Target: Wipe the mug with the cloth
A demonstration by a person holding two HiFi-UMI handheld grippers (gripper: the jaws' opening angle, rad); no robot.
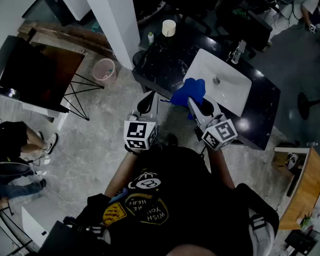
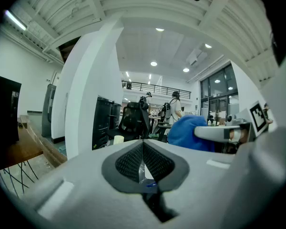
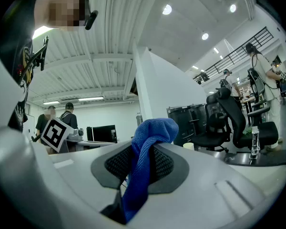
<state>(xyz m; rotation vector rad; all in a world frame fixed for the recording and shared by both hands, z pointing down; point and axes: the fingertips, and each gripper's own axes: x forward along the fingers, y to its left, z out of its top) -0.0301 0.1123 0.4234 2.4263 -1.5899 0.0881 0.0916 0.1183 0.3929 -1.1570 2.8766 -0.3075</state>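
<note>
A cream mug stands at the far end of a black counter, well ahead of both grippers. It shows small in the left gripper view and in the right gripper view. My right gripper is shut on a blue cloth, which bunches up above the jaws and hangs down between them. That cloth also appears at the right of the left gripper view. My left gripper is held level beside the right one, its jaws pressed together with nothing in them.
A white sink with a faucet is set in the counter to the right. A small bottle stands near the mug. A white pillar, a pink bin and a dark table lie to the left.
</note>
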